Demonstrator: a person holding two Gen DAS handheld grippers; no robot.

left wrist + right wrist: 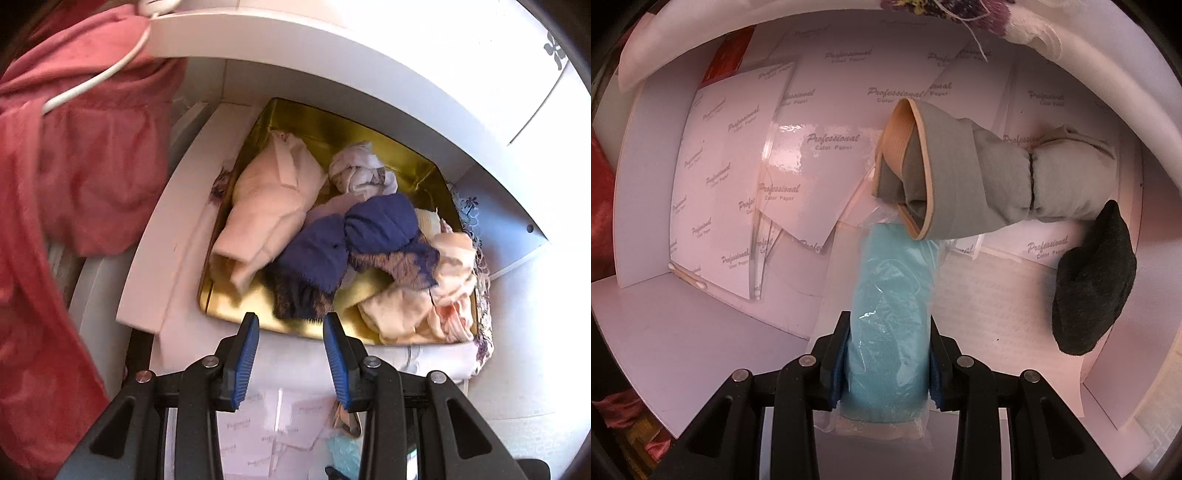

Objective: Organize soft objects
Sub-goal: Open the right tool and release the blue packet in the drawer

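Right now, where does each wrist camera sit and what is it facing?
Left wrist view: on the left tongs, open and empty, angled down at a gold tray of rolled garments on a white shelf; the black tong frame shows.
Right wrist view: on the right tongs, shut on a teal bagged roll, facing steeply down into a paper-lined compartment.
Shared: the printed paper sheets.

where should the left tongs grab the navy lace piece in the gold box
Probably at the narrow waist of the navy lace piece between its two padded mounds, coming from above: it lies on top of the pile in the gold box, and that pinch is thinnest.
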